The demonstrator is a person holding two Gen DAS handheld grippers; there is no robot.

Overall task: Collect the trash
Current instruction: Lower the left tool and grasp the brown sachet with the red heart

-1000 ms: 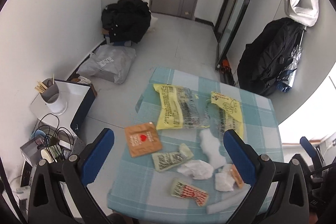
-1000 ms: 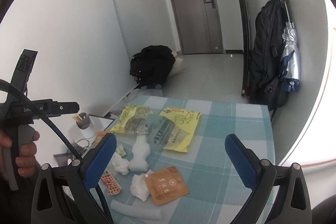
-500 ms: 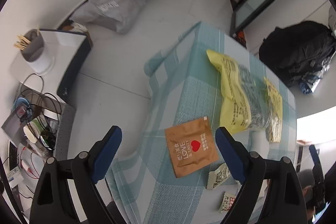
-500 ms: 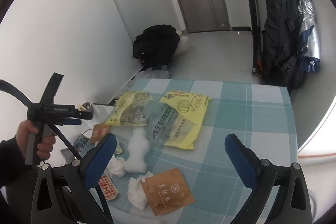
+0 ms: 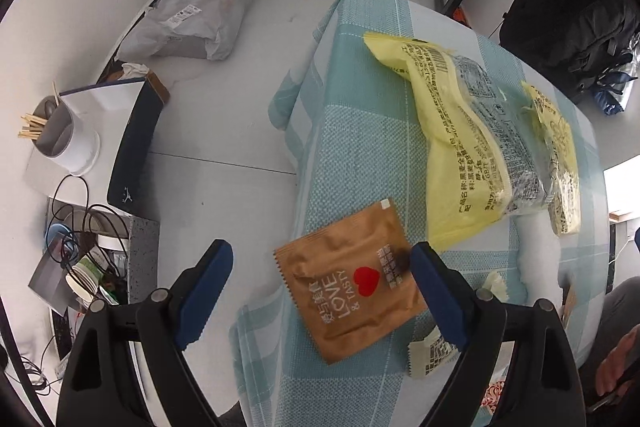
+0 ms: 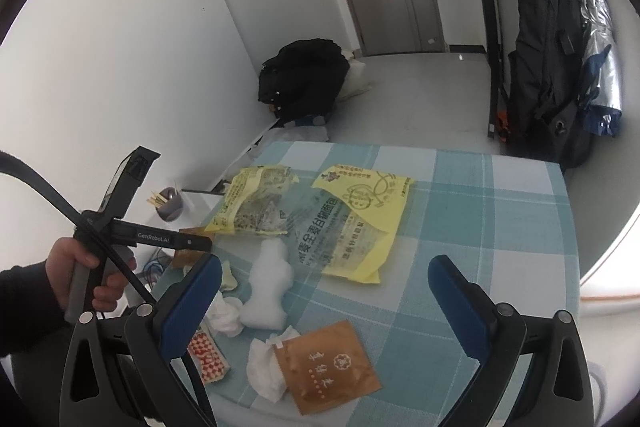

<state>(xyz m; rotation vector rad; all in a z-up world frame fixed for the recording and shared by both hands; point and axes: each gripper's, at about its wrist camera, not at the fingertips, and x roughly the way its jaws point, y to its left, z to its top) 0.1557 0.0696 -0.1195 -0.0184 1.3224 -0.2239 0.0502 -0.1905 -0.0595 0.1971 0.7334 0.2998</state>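
Hovering over the left edge of the table point(image 5: 360, 131), the left gripper point(image 5: 320, 271) has its blue fingers spread wide, with nothing held between them. A brown packet point(image 5: 352, 279) (the one with a red heart) lies flat on the checked cloth right below, near that left edge. One blue finger pad point(image 5: 436, 291) looks to be at the packet's right side, and the other pad hangs past the table edge, over the floor. A big yellow bag point(image 5: 464, 155) lies farther along the table, just beyond the packet. A small torn wrapper point(image 5: 432, 355) sits beside the packet's near corner.

The right gripper point(image 6: 324, 291) is wide open too, and holds nothing. It floats above the near edge of the table. Under it lie a second brown packet point(image 6: 328, 367), white crumpled tissues point(image 6: 264, 367), a white foam piece point(image 6: 268, 287) and a red and white wrapper point(image 6: 208, 355). The yellow bag point(image 6: 352, 219) lies in the middle of the table. The person's left hand point(image 6: 84, 279) shows at the table's left side, gripping the handle of its tool.
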